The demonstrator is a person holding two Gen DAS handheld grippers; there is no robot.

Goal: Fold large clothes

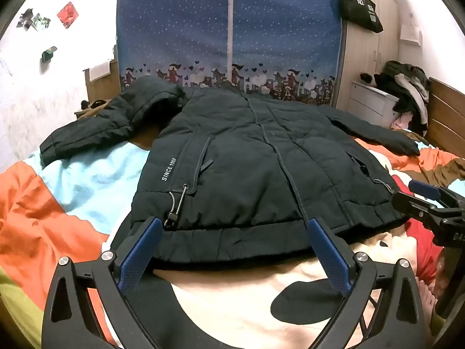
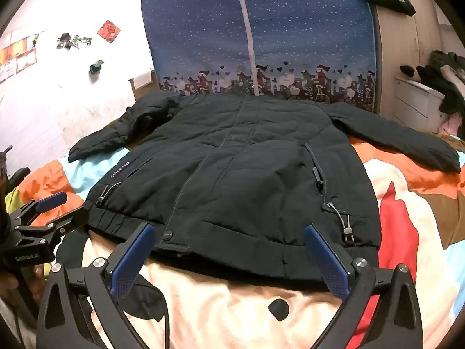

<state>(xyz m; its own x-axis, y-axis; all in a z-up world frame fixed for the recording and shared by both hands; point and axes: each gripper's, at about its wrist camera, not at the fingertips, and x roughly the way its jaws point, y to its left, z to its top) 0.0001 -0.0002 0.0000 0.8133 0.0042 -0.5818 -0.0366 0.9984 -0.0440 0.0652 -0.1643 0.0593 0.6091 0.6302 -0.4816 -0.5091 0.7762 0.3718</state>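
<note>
- Fingers [image 1: 142, 250] of the left gripper [image 1: 235, 232] stand spread wide, gripping nothing, at the hem of the dark jacket [image 1: 247, 163].
- Jacket lies flat, front up, sleeves spread, on the colourful bedspread [image 1: 72, 180].
- Right gripper [image 2: 229, 241] likewise gapes empty over the hem, angled downward.

"SINCE 1988" in white, running up beside the pocket on the jacket [image 1: 232, 160], approx 9 o'clock of its zip; last digits blurry. "GenRobot.AI" on left gripper [image 2: 43, 212] body, at 8 o'clock in right wrist view. Black bag [image 1: 360, 7] at 1 o'clock has white chars, unreadable.
</note>
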